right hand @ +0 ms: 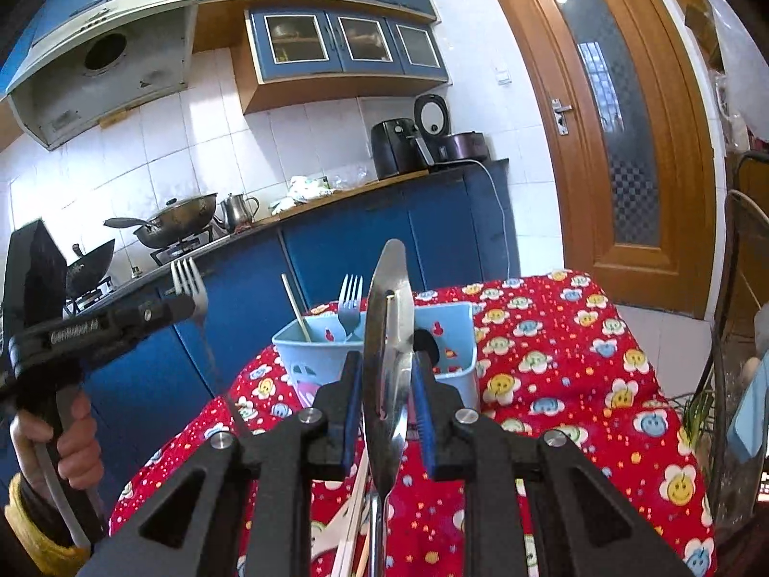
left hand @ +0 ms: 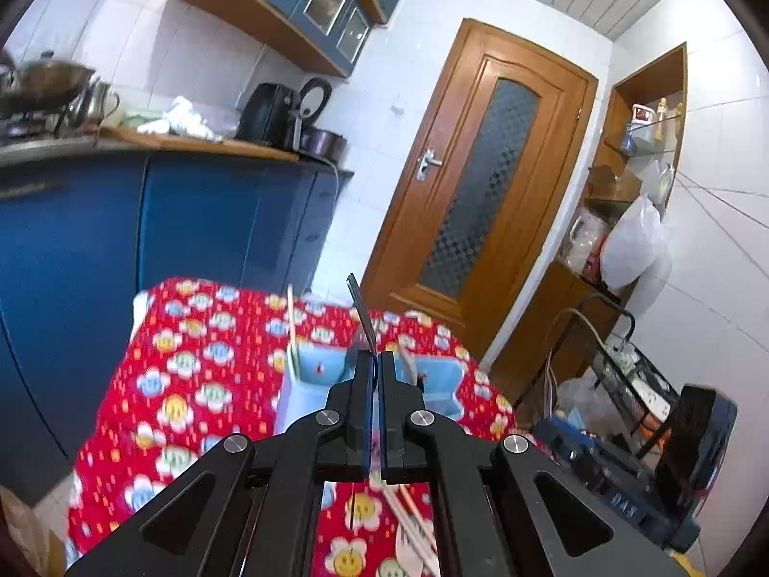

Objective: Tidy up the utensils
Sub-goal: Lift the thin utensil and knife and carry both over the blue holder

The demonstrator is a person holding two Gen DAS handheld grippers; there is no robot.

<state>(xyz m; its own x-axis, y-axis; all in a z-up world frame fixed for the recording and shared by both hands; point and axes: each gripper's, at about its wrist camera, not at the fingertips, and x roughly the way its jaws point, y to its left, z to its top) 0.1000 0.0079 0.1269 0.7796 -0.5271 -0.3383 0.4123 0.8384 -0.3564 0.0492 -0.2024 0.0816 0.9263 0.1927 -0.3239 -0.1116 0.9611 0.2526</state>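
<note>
Steel catches the light in my right gripper [right hand: 387,384]: its blue-padded jaws are clamped on a large spoon [right hand: 387,336], held on edge with the long axis running up and away from the camera, bowl uppermost and the handle dropping below the jaws toward the desk [right hand: 576,360]. My left gripper [left hand: 374,365] is pressed together on a fork [right hand: 190,283]. In the right wrist view that fork stands nearly upright, tines up, its handle slanting down to the red flower-print cloth; in the left wrist view I see it only edge-on. Some pale lettering runs along the left gripper's body, but I cannot read it.

Just beyond both grippers sits a light blue caddy [right hand: 312,351] on the desk, holding 1 fork [right hand: 350,305] with tines up and 1 chopstick [right hand: 297,307] leaning left. More chopsticks [right hand: 355,519] lie flat on the cloth under the right gripper.
</note>
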